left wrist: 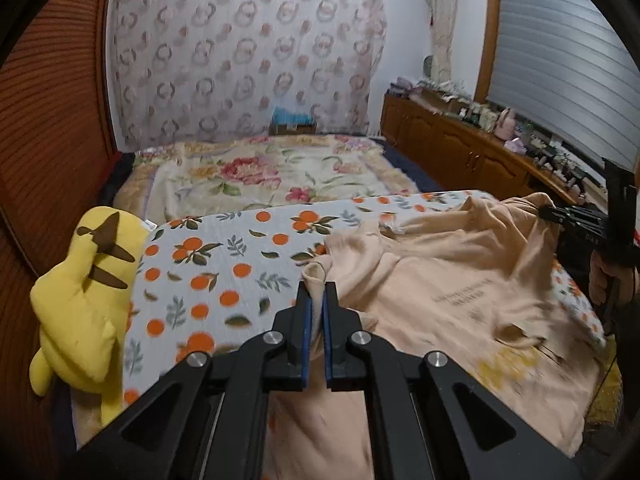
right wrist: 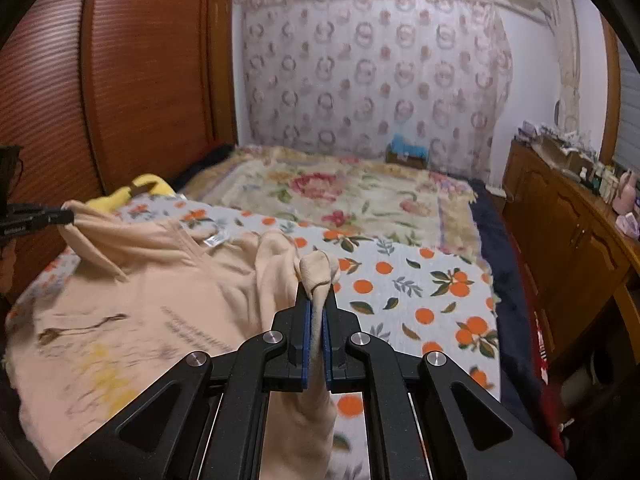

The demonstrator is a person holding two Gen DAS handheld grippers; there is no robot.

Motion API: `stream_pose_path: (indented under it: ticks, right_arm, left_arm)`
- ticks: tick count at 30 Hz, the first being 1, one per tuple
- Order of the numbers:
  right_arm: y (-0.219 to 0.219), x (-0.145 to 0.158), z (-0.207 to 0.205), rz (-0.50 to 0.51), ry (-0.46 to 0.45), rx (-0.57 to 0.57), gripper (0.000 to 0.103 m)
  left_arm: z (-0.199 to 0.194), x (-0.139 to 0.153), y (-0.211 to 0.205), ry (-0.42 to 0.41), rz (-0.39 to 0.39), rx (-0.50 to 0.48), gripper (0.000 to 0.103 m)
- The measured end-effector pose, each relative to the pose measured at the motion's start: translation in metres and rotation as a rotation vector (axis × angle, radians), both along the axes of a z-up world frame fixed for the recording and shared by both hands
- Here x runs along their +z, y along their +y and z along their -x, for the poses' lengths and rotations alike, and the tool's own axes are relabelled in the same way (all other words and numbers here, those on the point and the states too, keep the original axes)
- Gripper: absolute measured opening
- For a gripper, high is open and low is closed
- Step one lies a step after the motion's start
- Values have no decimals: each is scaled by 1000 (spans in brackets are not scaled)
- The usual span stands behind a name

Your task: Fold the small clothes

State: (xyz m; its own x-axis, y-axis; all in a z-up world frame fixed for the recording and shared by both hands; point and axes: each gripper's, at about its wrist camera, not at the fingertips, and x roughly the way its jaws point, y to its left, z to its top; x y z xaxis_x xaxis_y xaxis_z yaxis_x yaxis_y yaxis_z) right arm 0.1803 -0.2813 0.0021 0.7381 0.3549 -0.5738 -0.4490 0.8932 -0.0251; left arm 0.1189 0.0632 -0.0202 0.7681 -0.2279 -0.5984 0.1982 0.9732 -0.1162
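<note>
A peach shirt (left wrist: 452, 280) with small printed text and a yellow print lies crumpled on an orange-patterned sheet (left wrist: 216, 256). My left gripper (left wrist: 317, 292) is shut on a bunched corner of the shirt at its left side. My right gripper (right wrist: 317, 294) is shut on the opposite bunched corner of the shirt (right wrist: 168, 288). Each gripper shows in the other's view, the right gripper (left wrist: 552, 213) at the far right and the left gripper (right wrist: 60, 214) at the far left, both pinching lifted cloth. The shirt's neck label (right wrist: 214, 240) faces up.
A yellow plush toy (left wrist: 84, 292) lies at the sheet's left edge against a red-brown wardrobe (left wrist: 48, 128). A floral blanket (left wrist: 264, 172) covers the bed beyond. A wooden cabinet (left wrist: 472, 148) with many small items runs along the right wall under a window.
</note>
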Motion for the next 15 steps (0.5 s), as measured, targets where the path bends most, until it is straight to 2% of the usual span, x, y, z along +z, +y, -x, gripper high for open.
stream_pose_path:
  ticks: [3, 9, 12, 15]
  right_arm:
    - [-4, 13, 32, -6, -27, 8, 2]
    - [-28, 32, 100, -67, -4, 37, 2]
    - [-35, 37, 129, -62, 10, 39, 2]
    - [-45, 44, 154, -51, 29, 38, 2]
  left_arm:
    - [40, 11, 3, -39, 13, 0, 2]
    - [121, 27, 8, -87, 12, 4, 2]
    - [153, 30, 13, -89, -10, 24, 2]
    - [171, 30, 17, -54, -27, 47, 2]
